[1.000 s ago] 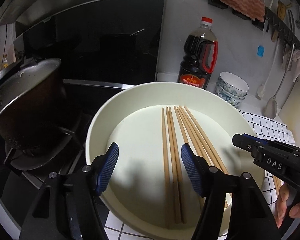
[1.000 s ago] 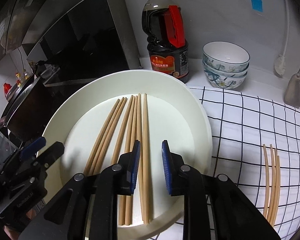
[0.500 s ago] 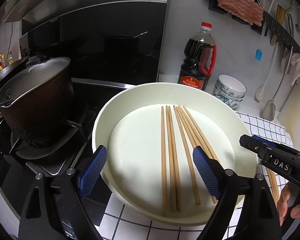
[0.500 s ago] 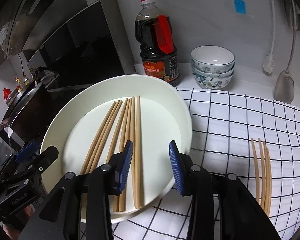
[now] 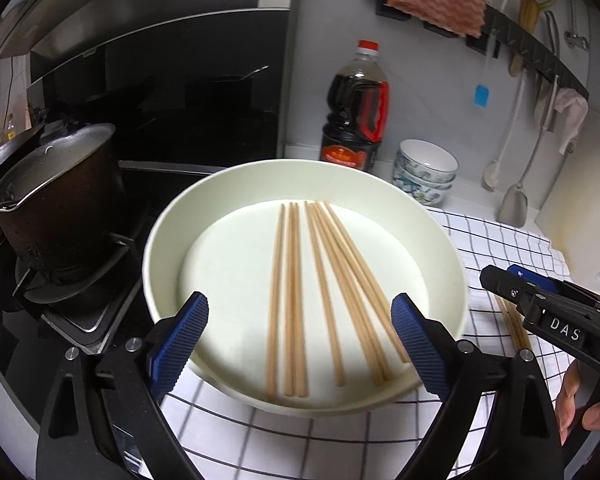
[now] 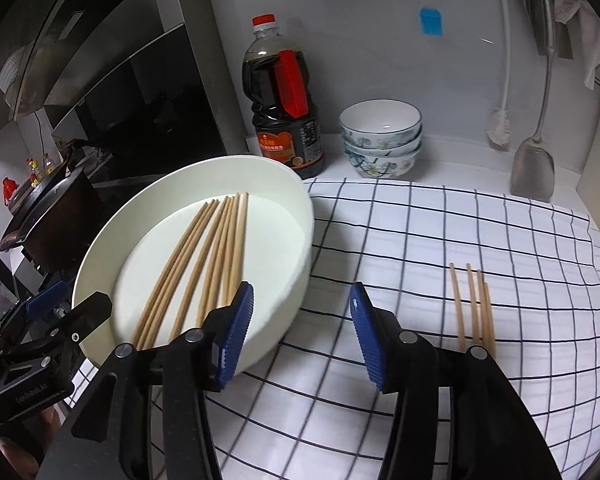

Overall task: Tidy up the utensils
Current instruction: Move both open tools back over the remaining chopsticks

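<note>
Several wooden chopsticks [image 5: 320,280] lie side by side in a large white dish [image 5: 172,220]; both also show in the right wrist view, chopsticks [image 6: 204,264] and dish [image 6: 296,264]. A few more chopsticks [image 6: 474,304] lie on the checked cloth [image 6: 460,240] to the right. My left gripper [image 5: 300,344] is open and empty, at the dish's near rim. My right gripper [image 6: 300,332] is open and empty, just right of the dish above the cloth; it also appears in the left wrist view [image 5: 540,300].
A dark pot [image 5: 56,200] sits on the stove at the left. A soy sauce bottle [image 6: 284,104] and stacked bowls [image 6: 382,136] stand behind the dish by the wall. A spatula [image 6: 534,160] and brush hang at the right.
Both grippers have pulled back from the dish and opened wider. The right gripper has shifted right, off the chopsticks in the dish, to over the cloth.
</note>
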### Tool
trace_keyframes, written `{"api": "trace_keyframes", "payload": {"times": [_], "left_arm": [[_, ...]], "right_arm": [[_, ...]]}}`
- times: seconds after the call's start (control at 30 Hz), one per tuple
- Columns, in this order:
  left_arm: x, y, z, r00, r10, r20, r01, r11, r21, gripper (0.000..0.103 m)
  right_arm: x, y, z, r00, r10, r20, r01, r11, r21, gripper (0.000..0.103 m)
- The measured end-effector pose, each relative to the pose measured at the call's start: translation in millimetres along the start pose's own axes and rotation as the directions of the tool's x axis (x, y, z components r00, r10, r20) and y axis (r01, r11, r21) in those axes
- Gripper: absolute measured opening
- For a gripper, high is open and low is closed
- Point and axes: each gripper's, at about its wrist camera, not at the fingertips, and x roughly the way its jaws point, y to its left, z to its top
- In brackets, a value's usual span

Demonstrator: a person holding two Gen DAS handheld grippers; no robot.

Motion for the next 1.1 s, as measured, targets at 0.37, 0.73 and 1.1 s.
{"api": "trace_keyframes", "payload": {"times": [0.37,0.73,1.1], "left_arm": [[-10,-50,-14,0.999,-0.042,-0.009,0.043,0.998,0.049,0.092],[-10,-97,-22,0.996,-0.083,-0.013,0.084,0.994,0.067,0.093],[-1,-145,-38,0.991,-0.125,-0.053,0.130,0.985,0.113,0.094]], "right_arm": [[-22,-54,-25,0.999,-0.046,-0.006,0.046,0.998,0.031,0.052],[-42,-105,-40,0.996,-0.089,-0.007,0.090,0.994,0.062,0.052],[-36,-148,-59,0.993,-0.109,-0.047,0.113,0.987,0.113,0.052]]}}
